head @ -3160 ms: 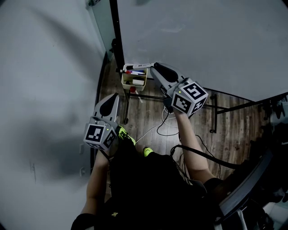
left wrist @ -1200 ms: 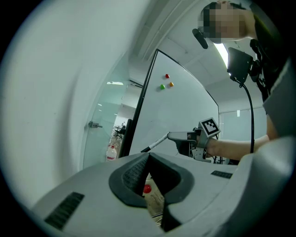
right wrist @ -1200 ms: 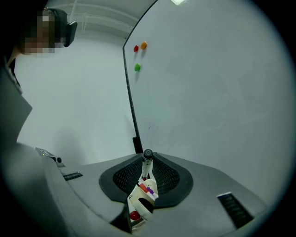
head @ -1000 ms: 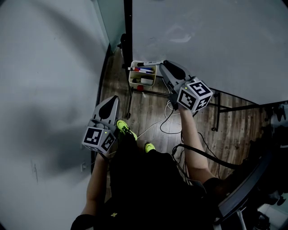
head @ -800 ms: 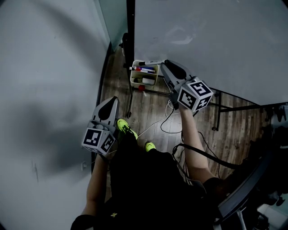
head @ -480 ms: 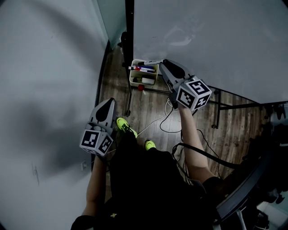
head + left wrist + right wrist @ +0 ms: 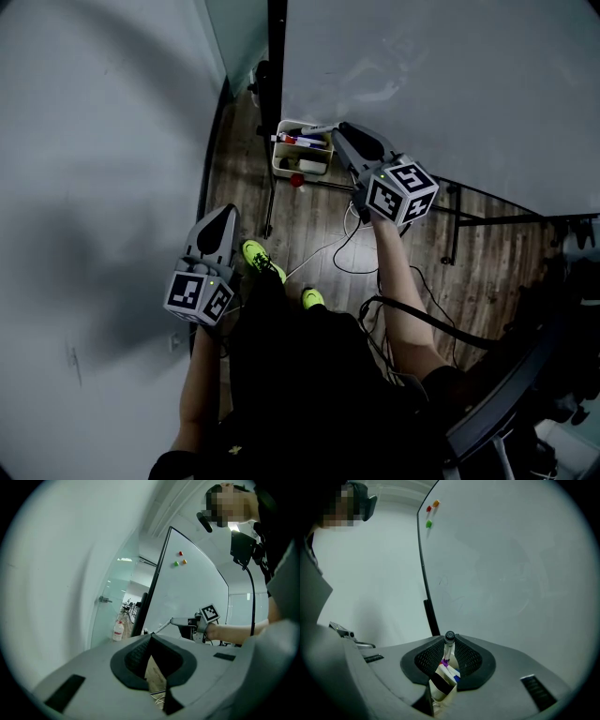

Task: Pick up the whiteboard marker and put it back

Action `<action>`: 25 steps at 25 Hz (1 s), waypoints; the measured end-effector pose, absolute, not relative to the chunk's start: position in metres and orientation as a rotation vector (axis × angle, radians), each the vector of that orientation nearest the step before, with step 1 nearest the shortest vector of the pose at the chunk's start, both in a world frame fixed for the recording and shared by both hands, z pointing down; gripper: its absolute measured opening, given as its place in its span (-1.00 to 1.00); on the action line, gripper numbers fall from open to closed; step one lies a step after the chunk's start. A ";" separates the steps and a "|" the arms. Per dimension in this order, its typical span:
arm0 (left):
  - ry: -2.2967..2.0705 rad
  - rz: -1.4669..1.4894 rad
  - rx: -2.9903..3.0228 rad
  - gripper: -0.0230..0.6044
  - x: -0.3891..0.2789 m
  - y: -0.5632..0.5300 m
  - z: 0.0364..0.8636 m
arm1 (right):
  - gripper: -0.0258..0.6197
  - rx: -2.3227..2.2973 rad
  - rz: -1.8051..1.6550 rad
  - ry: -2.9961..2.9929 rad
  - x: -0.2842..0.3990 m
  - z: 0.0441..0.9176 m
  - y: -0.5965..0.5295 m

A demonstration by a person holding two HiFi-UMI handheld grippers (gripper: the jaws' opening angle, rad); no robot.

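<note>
Sunk slightly since a second ago, the right gripper (image 7: 339, 131) clamps the whiteboard marker (image 7: 448, 649) lengthwise along its jaws, just beside the marker tray (image 7: 305, 169). The left gripper (image 7: 223, 216), closed and empty, hangs well apart.

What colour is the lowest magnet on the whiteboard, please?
Green; the magnet shows best in the right gripper view.

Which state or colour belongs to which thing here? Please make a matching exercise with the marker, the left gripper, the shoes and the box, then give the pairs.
Things:
1. marker
2. left gripper
3. shoes
4. box

States or colours:
a. neon yellow
b. shut, empty
c. cream
d. gripped by the right gripper

Pairs: 1-d, 2-b, 3-a, 4-c
</note>
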State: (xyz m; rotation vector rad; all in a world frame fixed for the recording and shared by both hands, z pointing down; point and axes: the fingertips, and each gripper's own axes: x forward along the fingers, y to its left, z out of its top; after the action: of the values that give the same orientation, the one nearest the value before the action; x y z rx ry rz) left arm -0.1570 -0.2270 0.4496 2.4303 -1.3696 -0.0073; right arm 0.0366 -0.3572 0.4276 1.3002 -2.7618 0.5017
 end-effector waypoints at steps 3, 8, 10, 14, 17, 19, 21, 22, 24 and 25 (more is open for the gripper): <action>-1.372 -0.003 2.424 -0.82 -0.158 -0.227 0.452 | -0.73 1.308 0.511 -2.758 0.039 0.432 -0.360; -1.363 0.015 2.413 -0.82 -0.156 -0.227 0.456 | -0.72 1.292 0.530 -2.728 0.043 0.446 -0.363; -1.356 0.018 2.414 -0.82 -0.154 -0.228 0.456 | -0.72 1.299 0.554 -2.727 0.046 0.450 -0.363; -1.342 0.021 2.417 -0.82 -0.149 -0.231 0.458 | -0.71 1.292 0.605 -2.712 0.051 0.463 -0.362; -1.331 0.028 2.420 -0.82 -0.145 -0.234 0.460 | -0.70 1.302 0.649 -2.704 0.057 0.472 -0.363; -1.327 0.031 2.422 -0.82 -0.144 -0.235 0.461 | -0.69 1.303 0.676 -2.701 0.059 0.477 -0.363; -1.327 0.026 2.420 -0.82 -0.143 -0.234 0.462 | -0.69 1.298 0.695 -2.697 0.061 0.482 -0.361; -1.327 0.024 2.419 -0.82 -0.143 -0.234 0.463 | -0.69 1.294 0.702 -2.695 0.061 0.484 -0.361; -1.323 0.025 2.418 -0.82 -0.141 -0.233 0.464 | -0.68 1.287 0.712 -2.691 0.062 0.488 -0.359; -1.320 0.030 2.419 -0.82 -0.141 -0.232 0.465 | -0.68 1.285 0.715 -2.689 0.062 0.490 -0.359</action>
State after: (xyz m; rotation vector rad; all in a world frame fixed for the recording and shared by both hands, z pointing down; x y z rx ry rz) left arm -0.1405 -0.2324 0.4645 2.4189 -1.3203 0.0297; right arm 0.0619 -0.3589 0.4905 1.2850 -2.6891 0.7150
